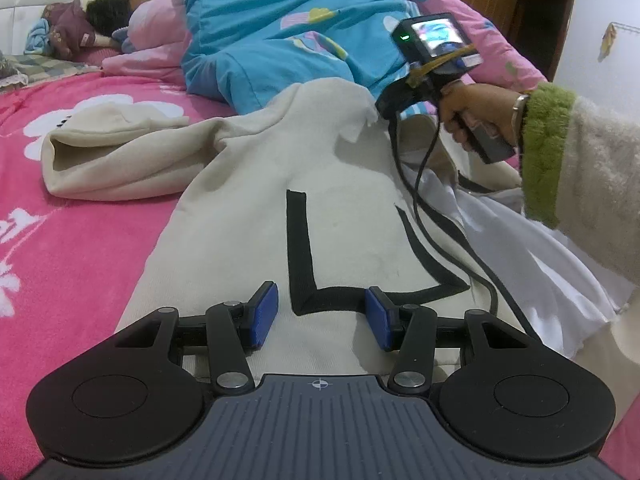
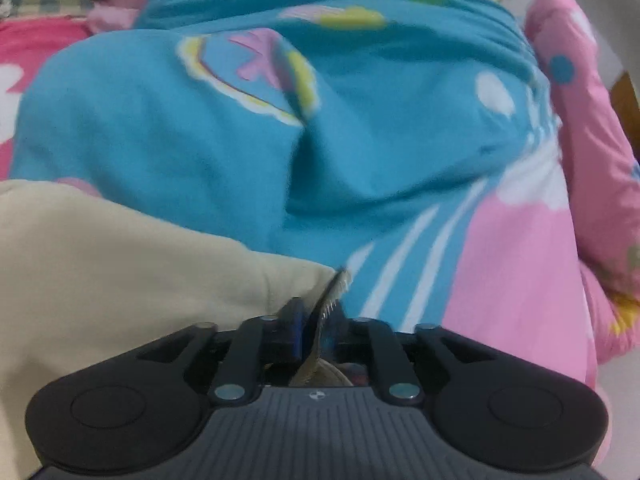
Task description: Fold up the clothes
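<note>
We see cream garment (image 1: 248,216) spread on pink bedspread (image 1: 80,248), black lettering facing up, blue quilt (image 1: 280,40) beyond. Our left gripper (image 1: 322,314) hovers released above fabric, blue pads apart, nothing between. Our right gripper (image 2: 316,330) clenched on garment's far edge by quilt; right hand (image 1: 476,112) grips handle, green cuff (image 1: 548,152) showing.

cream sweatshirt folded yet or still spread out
Mostly spread: the cream sweatshirt lies flat on the pink bedspread, black lettering up, left sleeve out sideways.
</note>
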A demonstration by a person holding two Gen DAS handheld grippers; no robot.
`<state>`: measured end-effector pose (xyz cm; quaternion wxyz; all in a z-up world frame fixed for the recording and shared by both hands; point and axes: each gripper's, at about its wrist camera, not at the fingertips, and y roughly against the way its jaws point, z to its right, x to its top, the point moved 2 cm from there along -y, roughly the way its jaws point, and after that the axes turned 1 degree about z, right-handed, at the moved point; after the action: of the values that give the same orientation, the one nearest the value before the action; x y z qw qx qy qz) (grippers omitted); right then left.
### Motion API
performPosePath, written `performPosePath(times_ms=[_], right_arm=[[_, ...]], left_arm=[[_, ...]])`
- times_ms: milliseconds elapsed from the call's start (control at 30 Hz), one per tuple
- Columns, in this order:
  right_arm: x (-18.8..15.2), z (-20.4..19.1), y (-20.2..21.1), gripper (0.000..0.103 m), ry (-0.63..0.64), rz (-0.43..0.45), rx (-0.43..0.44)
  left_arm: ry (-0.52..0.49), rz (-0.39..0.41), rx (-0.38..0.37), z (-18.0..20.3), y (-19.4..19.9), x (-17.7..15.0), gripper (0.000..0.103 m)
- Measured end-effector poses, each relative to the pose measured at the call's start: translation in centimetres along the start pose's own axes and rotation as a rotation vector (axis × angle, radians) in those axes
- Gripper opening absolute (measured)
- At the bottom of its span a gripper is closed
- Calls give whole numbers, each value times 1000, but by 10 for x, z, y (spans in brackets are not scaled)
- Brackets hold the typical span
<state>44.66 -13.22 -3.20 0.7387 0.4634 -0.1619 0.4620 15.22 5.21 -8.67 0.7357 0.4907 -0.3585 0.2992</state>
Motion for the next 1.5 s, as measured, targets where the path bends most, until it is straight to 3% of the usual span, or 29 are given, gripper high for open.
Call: performPosePath(times_ms=[100, 200, 333, 433, 500, 733, 900, 967, 1000, 1033, 1133, 1267, 1367, 1500], right_arm=[[-3, 29, 32, 36, -66, 36, -15], [-8, 55, 77, 37, -114, 80, 16], [-32, 78, 137, 36, -263, 69, 223], [-64, 79, 161, 36, -419, 1, 409], [-91, 71, 162, 34, -495, -64, 472], [-200, 51, 169, 34, -644, -279, 389], [-204, 33, 168, 33, -630, -275, 388], [-203, 14, 171, 21, -494, -252, 333], [-201, 8, 175, 1, -433, -248, 300], [-198, 8, 183, 0, -400, -244, 271], [-199, 15, 202, 0, -319, -231, 180], [-221, 10, 192, 1, -292, -249, 161], [-213, 11, 207, 16, -255, -205, 107], [-202, 11, 249, 20, -220, -84, 84]], left_arm=[[1, 0, -1, 0, 0, 0, 48], [4, 1, -2, 0, 1, 0, 48], [20, 1, -12, -3, 1, 1, 48], [29, 1, -17, -4, 1, 2, 48], [34, 1, -20, -5, 1, 2, 48], [53, 1, -33, -8, 2, 2, 48], [55, 2, -33, -8, 2, 2, 48], [58, 2, -35, -8, 2, 2, 48], [60, 2, -36, -8, 2, 2, 48], [61, 2, -37, -9, 2, 2, 48], [66, 2, -40, -9, 2, 3, 48], [68, 2, -41, -10, 2, 3, 48], [71, 3, -43, -10, 2, 2, 48], [67, 1, -40, -10, 2, 2, 48]])
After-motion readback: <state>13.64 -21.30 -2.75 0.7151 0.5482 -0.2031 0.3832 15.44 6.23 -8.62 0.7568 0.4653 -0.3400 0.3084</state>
